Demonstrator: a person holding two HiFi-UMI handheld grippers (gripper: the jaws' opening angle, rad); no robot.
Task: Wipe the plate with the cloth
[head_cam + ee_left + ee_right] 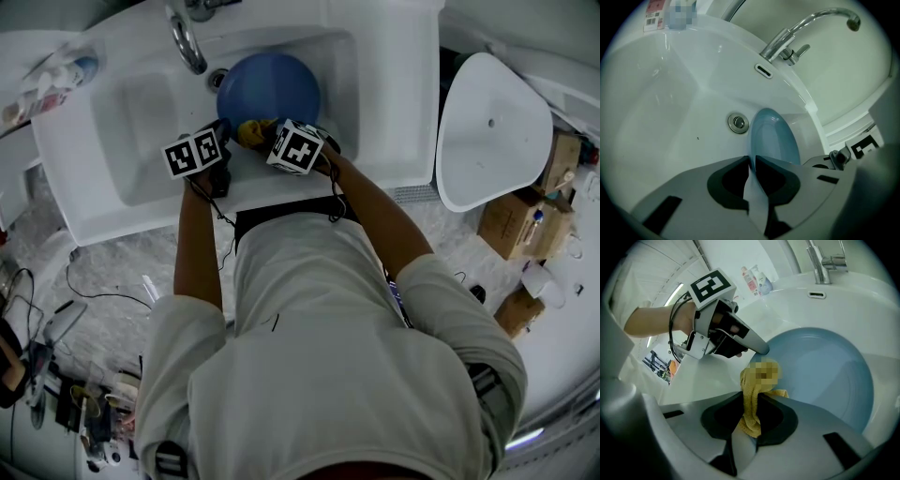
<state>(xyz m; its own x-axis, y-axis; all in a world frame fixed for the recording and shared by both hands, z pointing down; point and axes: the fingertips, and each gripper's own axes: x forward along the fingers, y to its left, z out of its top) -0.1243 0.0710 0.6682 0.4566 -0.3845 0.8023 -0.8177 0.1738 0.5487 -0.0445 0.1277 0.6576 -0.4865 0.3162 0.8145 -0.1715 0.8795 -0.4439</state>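
Observation:
A blue plate [269, 86] stands tilted in the white sink [141, 159], seen edge-on as the plate [772, 137] in the left gripper view. My left gripper [752, 161] is shut on the plate's near rim and holds it up. The right gripper [751, 397] is shut on a yellow cloth [757, 385], which rests against the plate [825, 366] near its lower left edge. In the head view the cloth [253, 131] shows between the left gripper [214, 161] and the right gripper [292, 148]. A mosaic patch covers part of the cloth.
A chrome tap [806, 28] and an overflow slot [763, 70] rise behind the plate, with the drain [738, 122] beside it. Bottles [757, 280] stand on the sink's corner. A white basin [487, 131] and cardboard boxes [525, 220] lie on the floor to the right.

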